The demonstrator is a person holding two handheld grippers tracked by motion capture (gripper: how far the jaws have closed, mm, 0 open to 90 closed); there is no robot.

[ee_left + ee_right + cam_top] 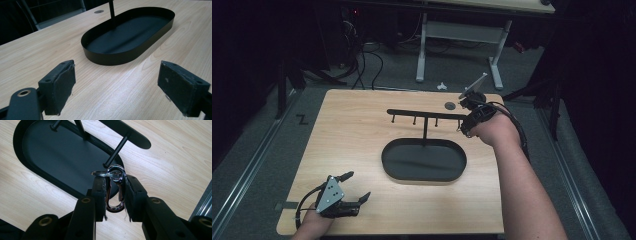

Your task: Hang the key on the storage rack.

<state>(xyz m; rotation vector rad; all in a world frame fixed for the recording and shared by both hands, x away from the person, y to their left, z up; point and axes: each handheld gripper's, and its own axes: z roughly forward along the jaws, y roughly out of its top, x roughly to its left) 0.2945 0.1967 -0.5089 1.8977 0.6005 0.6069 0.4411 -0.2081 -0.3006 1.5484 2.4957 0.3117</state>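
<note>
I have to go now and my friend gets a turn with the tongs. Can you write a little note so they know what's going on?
Right tongs: shut on a silver carabiner clip with a key ring at its top, held up by the right end of the black hook rack.
Left tongs: open, holding nothing, low over the near left part of the wooden table.
The rack stands on a post in its black oval tray, mid table.
Done: the clip is picked up and its ring is close to the end peg.
Left: the ring is not on the peg yet. Probably slide it on, then let go.
</note>
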